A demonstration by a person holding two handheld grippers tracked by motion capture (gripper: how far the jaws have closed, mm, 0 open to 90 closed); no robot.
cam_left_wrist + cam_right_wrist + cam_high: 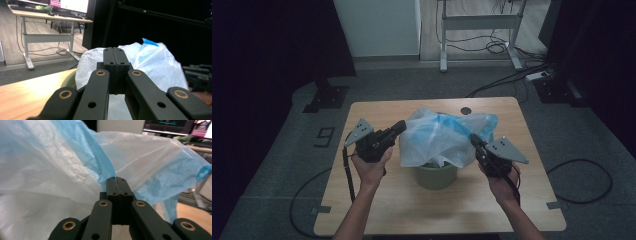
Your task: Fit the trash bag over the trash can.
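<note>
A thin white and blue plastic bag point(442, 135) billows over a green bin point(435, 176) in the middle of the wooden table point(377, 200). My left gripper point(401, 125) sits at the bag's left edge, jaws pressed together point(115, 50) with the bag's point(155, 62) film drawn down to their tip. My right gripper point(473, 138) is at the bag's right side. In the right gripper view its jaws point(116, 179) are shut and a fold of the bag point(50, 170) runs into their tip. The bin's rim point(67, 80) peeks out under the bag.
A small dark round cap point(466, 110) lies near the table's far edge. Beyond the table stand a white desk frame point(479, 22) with cables on the floor and a black stand base point(327, 95) at the left. Bare tabletop lies in front of the bin.
</note>
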